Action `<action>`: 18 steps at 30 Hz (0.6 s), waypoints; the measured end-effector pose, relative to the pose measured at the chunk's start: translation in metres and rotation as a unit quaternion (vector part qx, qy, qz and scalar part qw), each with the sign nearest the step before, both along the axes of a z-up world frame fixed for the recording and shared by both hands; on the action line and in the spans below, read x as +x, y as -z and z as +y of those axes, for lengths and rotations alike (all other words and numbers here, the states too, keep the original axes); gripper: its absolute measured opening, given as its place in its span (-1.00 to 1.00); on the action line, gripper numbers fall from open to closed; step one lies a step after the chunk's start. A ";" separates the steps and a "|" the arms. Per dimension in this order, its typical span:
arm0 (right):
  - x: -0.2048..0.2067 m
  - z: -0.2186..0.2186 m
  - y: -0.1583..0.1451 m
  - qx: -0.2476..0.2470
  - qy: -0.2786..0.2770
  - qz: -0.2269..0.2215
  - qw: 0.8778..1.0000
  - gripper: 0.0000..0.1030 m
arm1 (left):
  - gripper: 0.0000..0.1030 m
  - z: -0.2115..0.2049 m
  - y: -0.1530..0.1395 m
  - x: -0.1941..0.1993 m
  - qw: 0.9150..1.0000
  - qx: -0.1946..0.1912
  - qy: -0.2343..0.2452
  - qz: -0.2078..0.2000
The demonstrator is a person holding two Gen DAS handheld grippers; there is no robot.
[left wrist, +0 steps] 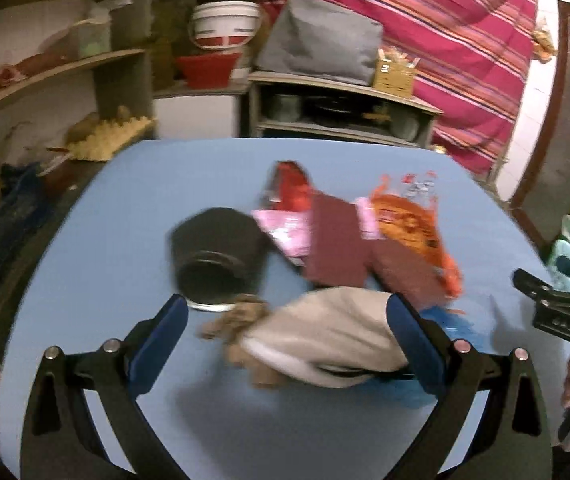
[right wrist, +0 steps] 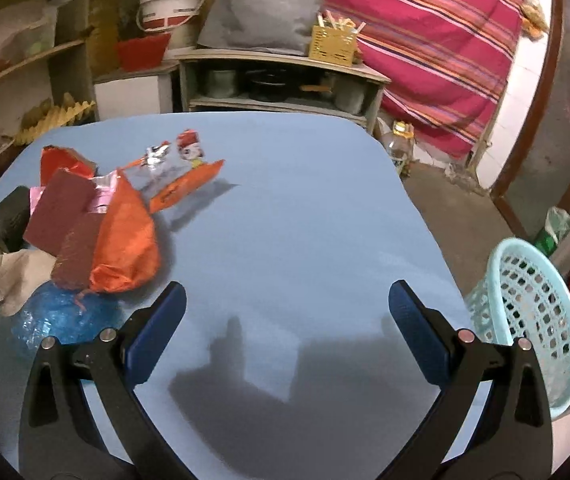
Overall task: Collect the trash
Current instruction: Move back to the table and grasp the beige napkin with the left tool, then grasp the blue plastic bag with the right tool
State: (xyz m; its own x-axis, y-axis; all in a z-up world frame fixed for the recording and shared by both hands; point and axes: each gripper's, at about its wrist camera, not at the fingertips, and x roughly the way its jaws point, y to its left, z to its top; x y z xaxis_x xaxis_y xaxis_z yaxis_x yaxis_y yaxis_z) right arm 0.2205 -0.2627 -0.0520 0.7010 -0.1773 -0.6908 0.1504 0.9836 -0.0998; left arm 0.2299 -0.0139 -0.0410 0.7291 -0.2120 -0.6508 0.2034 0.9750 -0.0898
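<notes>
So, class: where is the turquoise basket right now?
The turquoise basket appears in the right wrist view, beyond the blue table's right edge, just right of the open right gripper.

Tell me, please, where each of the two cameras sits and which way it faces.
Left wrist: on the left gripper, facing along its open fingers at the beige crumpled paper and trash pile; the right gripper shows at the right edge.
Right wrist: on the right gripper, open over bare blue table, with the teal basket at right.
Shared: table, orange wrapper, maroon cards, striped cloth.
</notes>
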 end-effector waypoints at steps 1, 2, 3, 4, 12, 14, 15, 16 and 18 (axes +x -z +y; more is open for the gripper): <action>-0.001 -0.005 0.000 0.003 0.004 0.000 1.000 0.92 | 0.89 -0.006 -0.001 0.000 1.000 -0.001 0.008 -0.001; -0.002 -0.008 0.000 0.005 0.005 0.000 1.000 0.92 | 0.88 -0.011 -0.002 -0.002 1.000 0.002 0.014 -0.004; -0.004 -0.012 0.000 0.007 0.006 0.001 1.000 0.92 | 0.88 -0.018 -0.002 -0.003 1.000 0.008 0.019 -0.008; -0.005 -0.015 0.001 0.007 0.007 0.001 1.000 0.92 | 0.87 -0.025 -0.001 -0.004 0.999 0.018 0.024 -0.012; -0.011 -0.027 0.007 0.014 0.015 0.003 1.000 0.92 | 0.05 -0.026 0.024 0.017 0.997 0.003 0.035 0.063; -0.009 -0.023 0.009 0.015 0.011 0.004 1.000 0.92 | -0.28 -0.021 0.022 0.018 0.997 -0.011 0.037 0.064; -0.008 -0.021 0.009 0.015 0.010 0.004 1.000 0.92 | -0.31 -0.020 0.021 0.018 0.997 -0.010 0.035 0.064; -0.008 -0.017 0.009 0.015 0.005 0.004 1.000 0.92 | -0.40 -0.019 0.021 0.017 0.998 -0.005 0.032 0.061; -0.009 -0.011 0.009 0.017 -0.002 0.004 1.000 0.92 | -0.48 -0.017 0.020 0.017 0.998 0.004 0.029 0.057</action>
